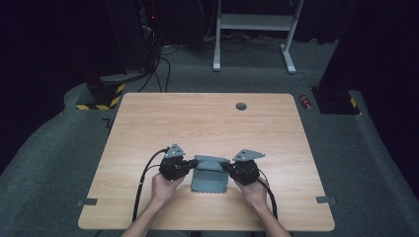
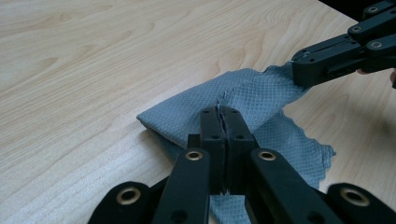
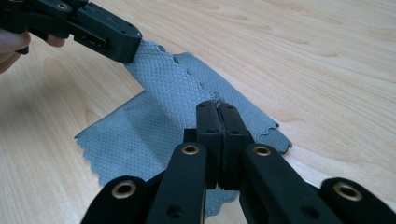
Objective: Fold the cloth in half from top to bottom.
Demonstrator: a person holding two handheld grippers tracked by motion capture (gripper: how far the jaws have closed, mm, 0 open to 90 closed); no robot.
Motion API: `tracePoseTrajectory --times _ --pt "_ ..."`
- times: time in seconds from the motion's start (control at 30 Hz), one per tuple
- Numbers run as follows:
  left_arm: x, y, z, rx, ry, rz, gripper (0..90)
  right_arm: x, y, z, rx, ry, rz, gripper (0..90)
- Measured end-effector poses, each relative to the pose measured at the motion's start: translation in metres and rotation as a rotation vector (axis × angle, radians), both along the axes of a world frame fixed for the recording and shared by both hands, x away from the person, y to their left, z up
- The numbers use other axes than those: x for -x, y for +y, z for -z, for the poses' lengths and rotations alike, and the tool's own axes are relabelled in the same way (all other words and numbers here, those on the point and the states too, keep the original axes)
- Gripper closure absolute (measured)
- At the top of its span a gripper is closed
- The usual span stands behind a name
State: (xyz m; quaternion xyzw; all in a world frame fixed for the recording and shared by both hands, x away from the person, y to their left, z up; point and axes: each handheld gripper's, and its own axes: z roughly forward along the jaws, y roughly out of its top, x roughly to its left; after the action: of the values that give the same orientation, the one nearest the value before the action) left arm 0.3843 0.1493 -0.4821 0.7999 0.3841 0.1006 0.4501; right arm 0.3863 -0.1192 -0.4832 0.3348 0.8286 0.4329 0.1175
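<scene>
A grey-blue waffle-weave cloth [image 1: 209, 177] with scalloped edges lies on the wooden table near its front edge, between my two hands. My left gripper [image 1: 195, 162] is shut on the cloth's far left corner, and its closed jaws pinch the fabric [image 2: 222, 108]. From the other side, my right gripper [image 1: 223, 164] is shut on the far right corner [image 3: 217, 105]. The held edge is lifted and folded over the layer below, which still rests flat on the wood [image 3: 130, 140]. In the left gripper view the right gripper [image 2: 303, 67] bites the cloth's other corner; in the right gripper view the left gripper [image 3: 128, 49] does the same.
The wooden table [image 1: 202, 123] stretches bare beyond the cloth, with a round grey cable hole [image 1: 241, 106] near its far edge. Cables trail from both grippers toward the front edge. A white frame [image 1: 254, 34] and dark equipment stand on the floor beyond.
</scene>
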Motion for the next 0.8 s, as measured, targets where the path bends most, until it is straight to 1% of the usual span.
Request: tracePoseTrajectory --times 0.07,0.1,0.2,0.33,0.43,0.63,0.67,0.8 --pt "0.001 0.000 0.001 -0.003 0.003 0.004 88.9 0.002 0.000 0.001 0.002 0.001 -0.006 89.0" --pt "0.002 0.000 0.002 -0.012 0.003 0.010 88.9 0.003 0.000 0.001 0.000 0.001 -0.006 89.0" --pt "0.004 0.000 0.003 -0.019 -0.004 0.019 88.9 0.006 0.000 0.003 0.003 0.001 -0.014 88.9" --pt "0.008 0.000 0.006 -0.026 0.006 0.021 88.8 0.009 0.001 0.006 0.010 0.008 -0.018 88.9" --pt "0.008 -0.001 0.010 -0.049 0.010 0.028 88.7 0.011 0.001 0.007 0.011 0.007 -0.025 88.8" --pt "0.012 -0.001 0.014 -0.040 0.022 0.030 88.7 0.014 0.001 0.011 0.014 0.019 -0.028 88.7" --pt "0.012 -0.001 0.015 -0.048 0.021 0.034 88.7 0.015 0.000 0.012 0.016 0.017 -0.031 88.7" --pt "0.015 -0.003 0.017 -0.055 0.020 0.041 88.7 0.018 -0.001 0.014 0.018 0.018 -0.034 88.6"
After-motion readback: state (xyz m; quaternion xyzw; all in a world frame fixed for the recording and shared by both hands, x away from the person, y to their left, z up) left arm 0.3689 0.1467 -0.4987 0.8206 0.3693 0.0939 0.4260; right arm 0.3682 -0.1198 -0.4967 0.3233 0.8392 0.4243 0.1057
